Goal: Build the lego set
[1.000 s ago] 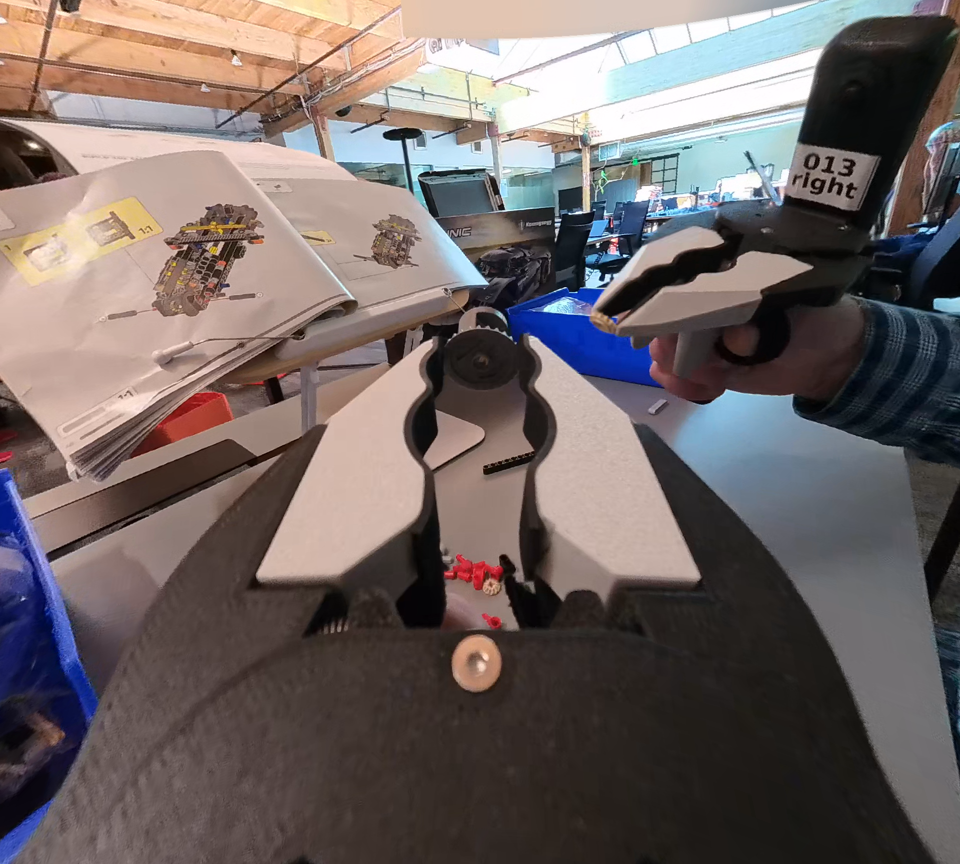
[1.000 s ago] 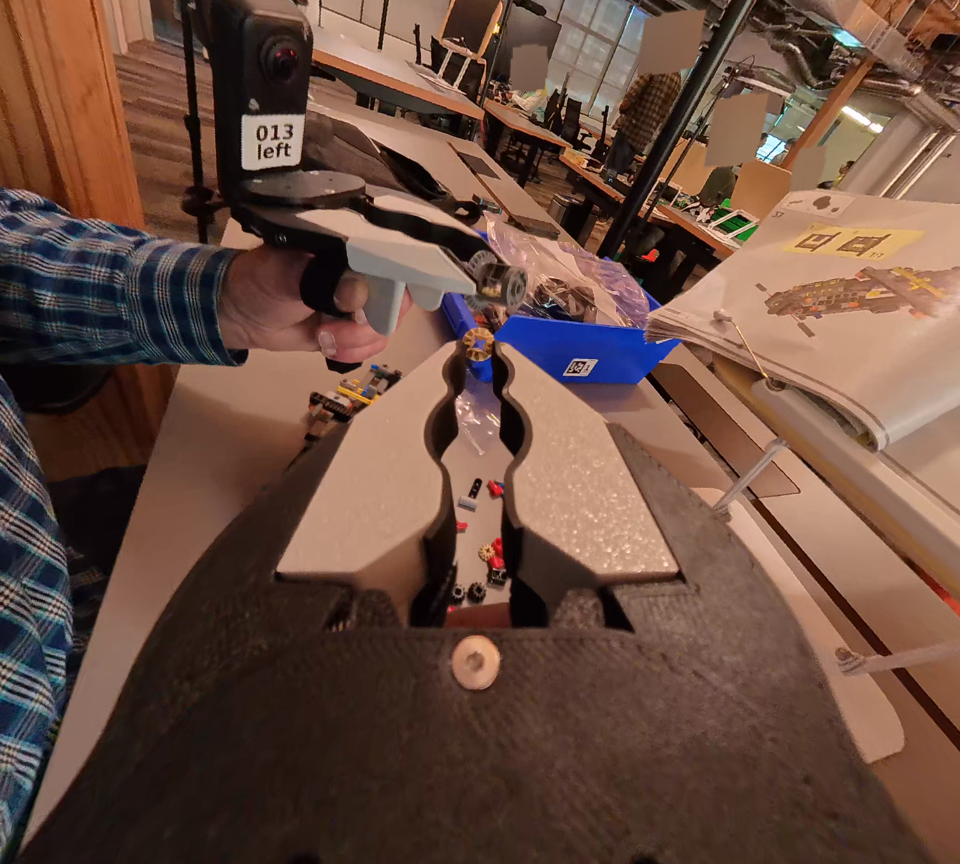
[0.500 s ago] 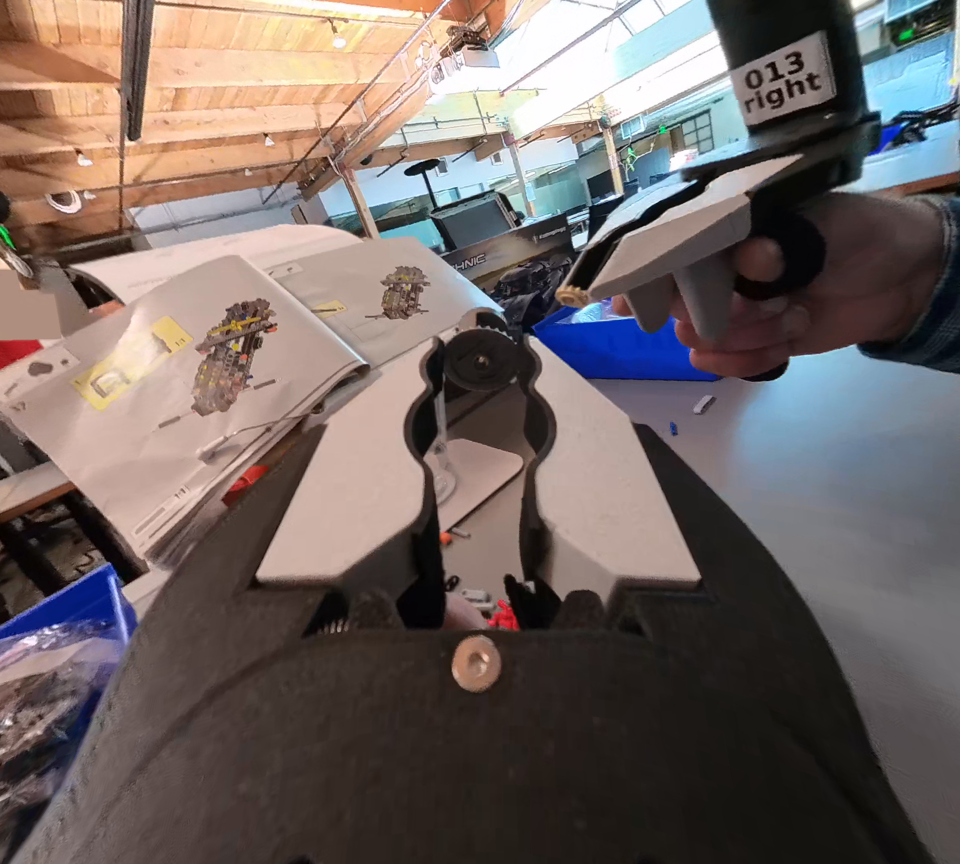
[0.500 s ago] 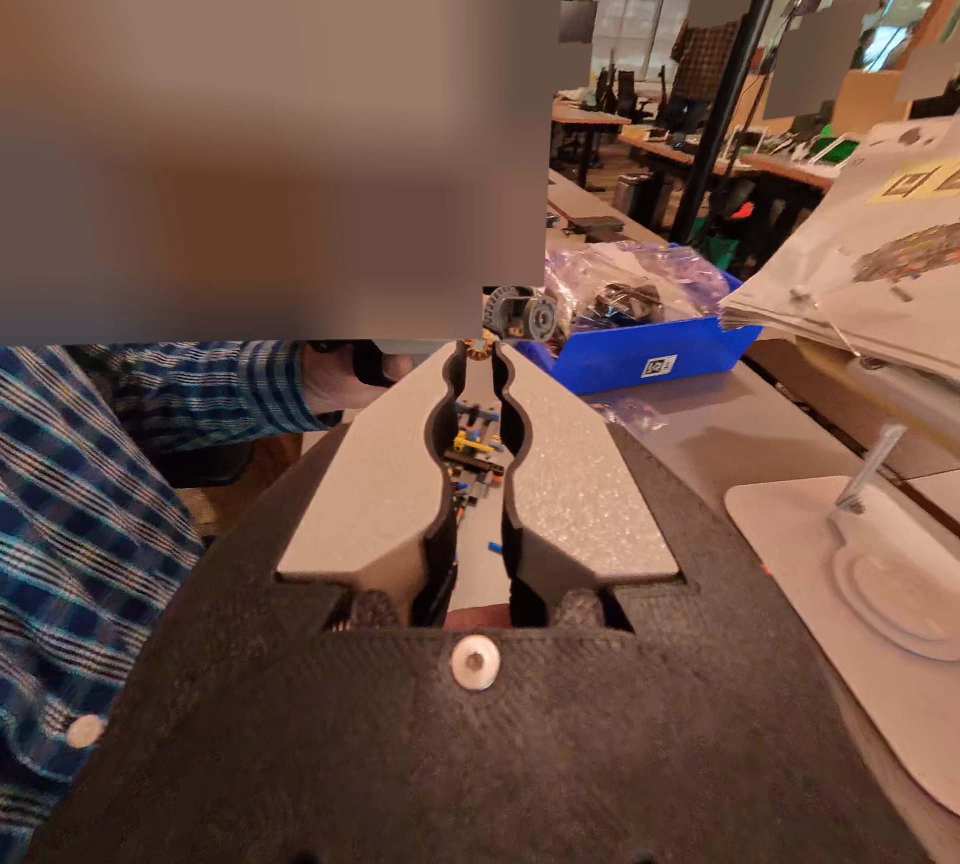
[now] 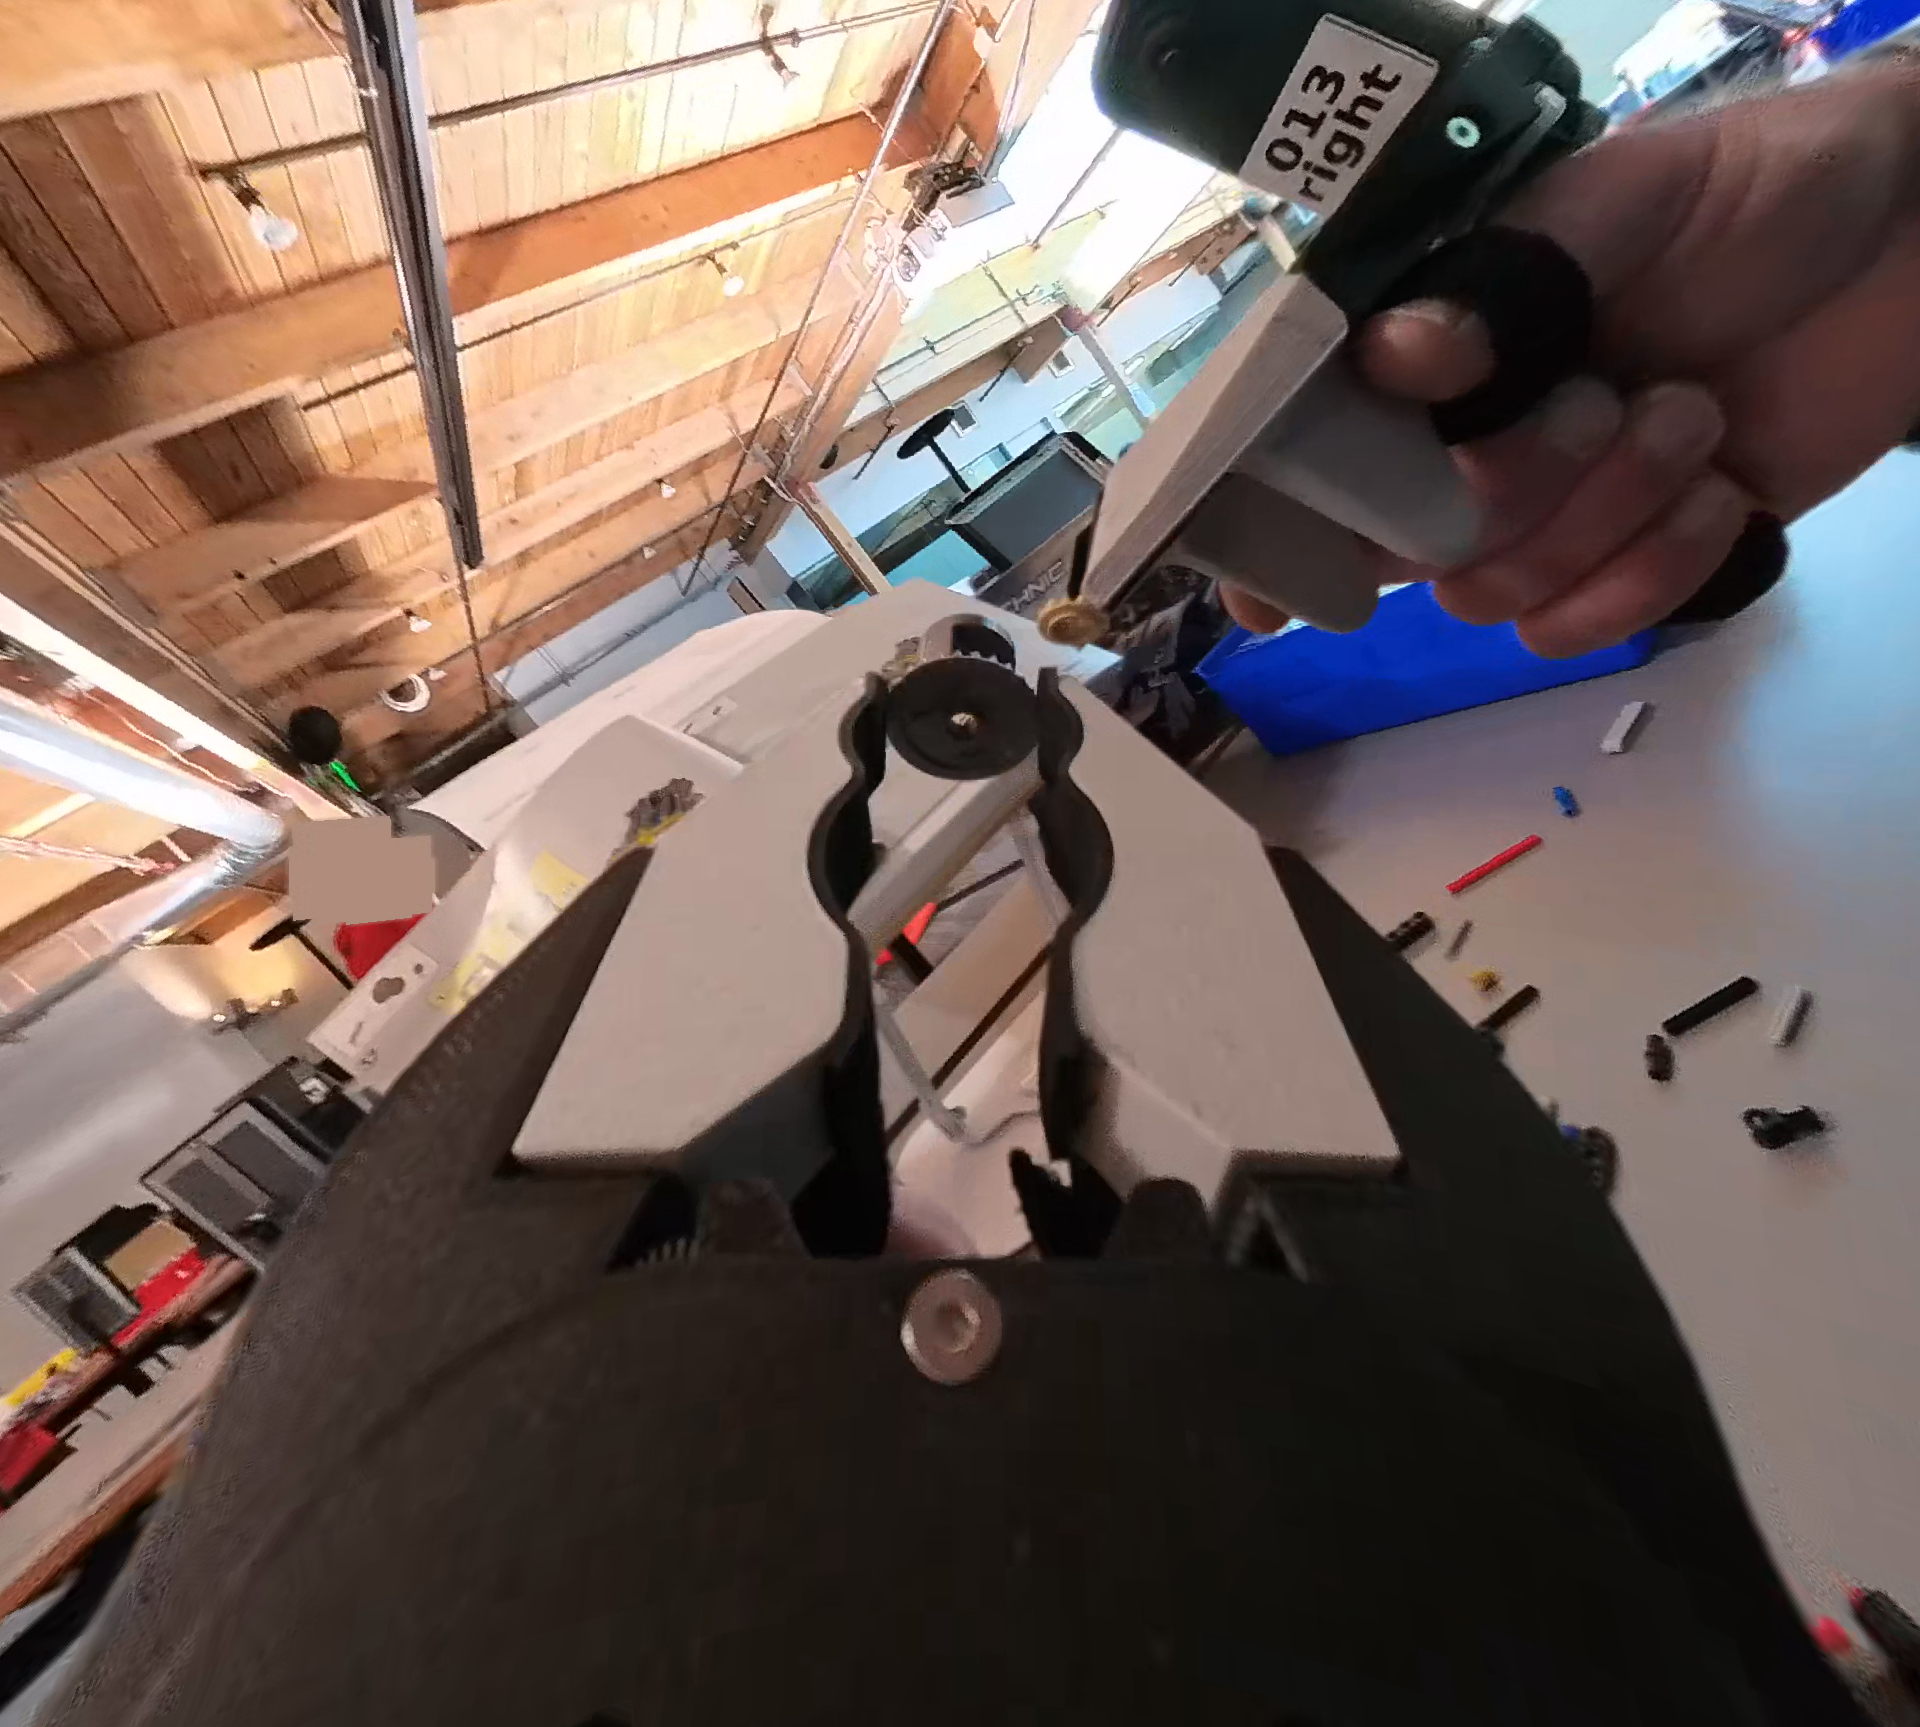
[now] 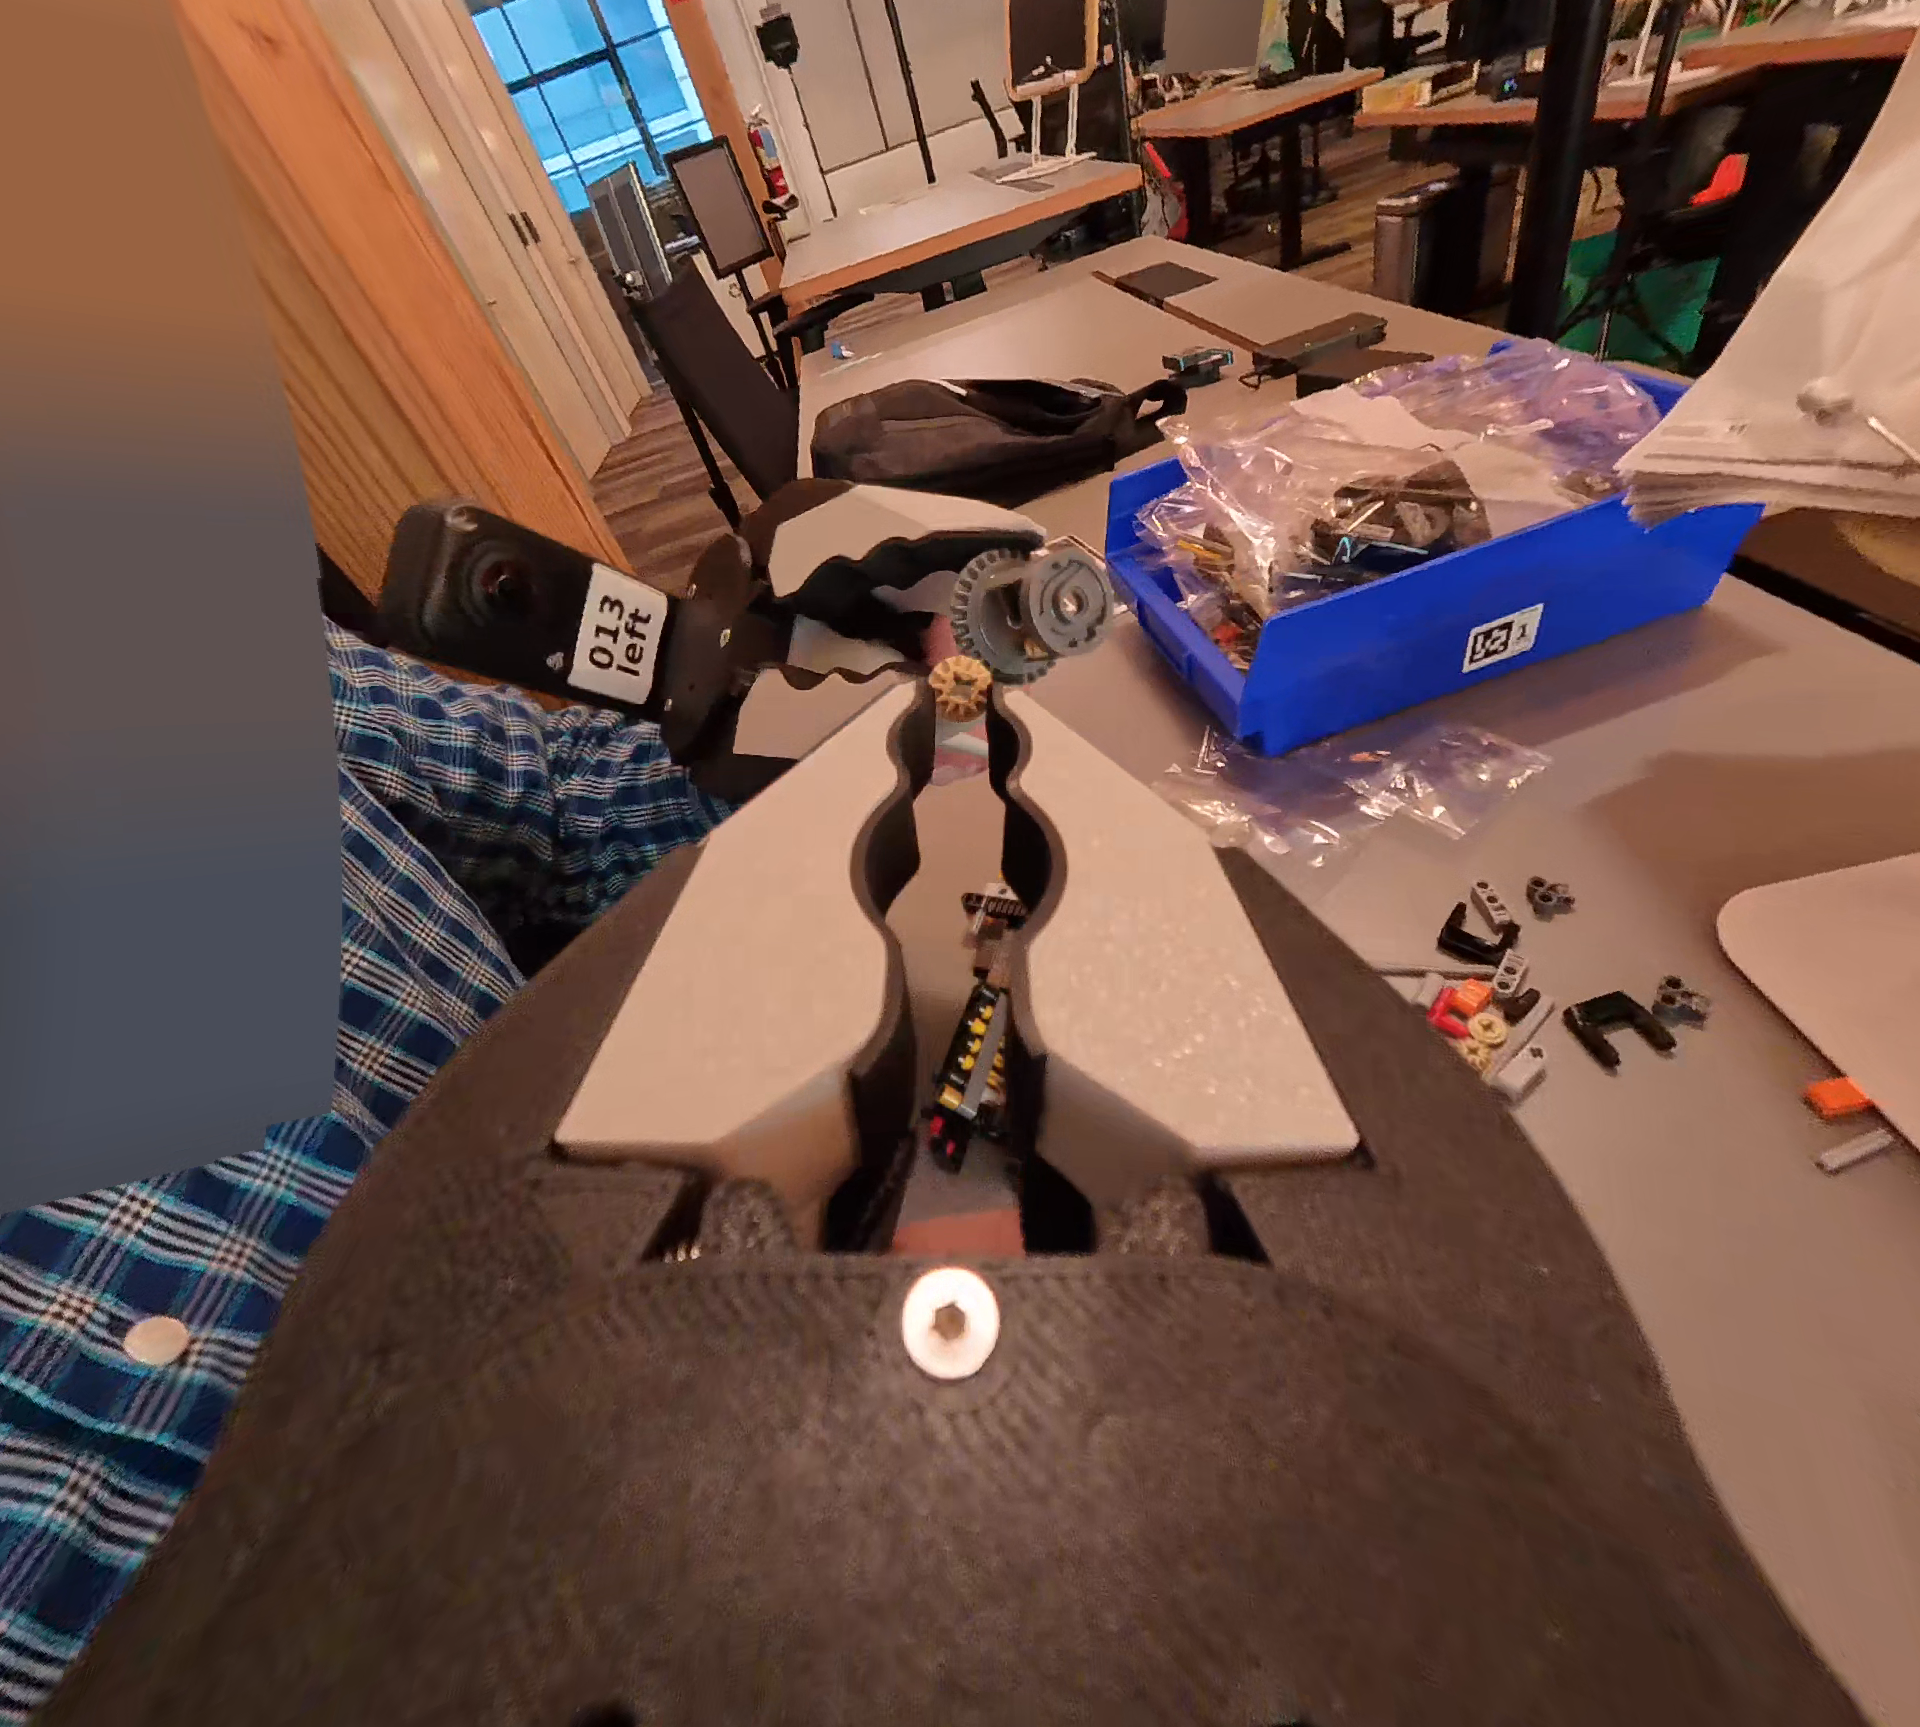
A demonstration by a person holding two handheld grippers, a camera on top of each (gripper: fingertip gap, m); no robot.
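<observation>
Your left gripper (image 5: pixel 961 730) is clamped on the grey gear assy (image 6: pixel 1034 607), tips pinching its black round end, held up in the air w/ the cam tilted toward the ceiling. Your right gripper (image 6: pixel 958 688) is nearly closed on a small tan gear (image 6: pixel 958 686), just below and touching or almost touching the assy; can't tell which. From the left cam the tan gear (image 5: pixel 1062 621) sits at the right gripper's tip, just up-right of the assy. Assy's far side is hidden there by your own fingers. Loose lego parts (image 6: pixel 1507 1002) lie on the grey table (image 6: pixel 1714 742), too small to ID. Blue bin (image 6: pixel 1382 638) holds bagged parts, contents unclear thru the plastic. Manual (image 6: pixel 1808 430) is cut off at frame edge. Partial build (image 6: pixel 977 1054) shows only thru the right finger gap.
</observation>
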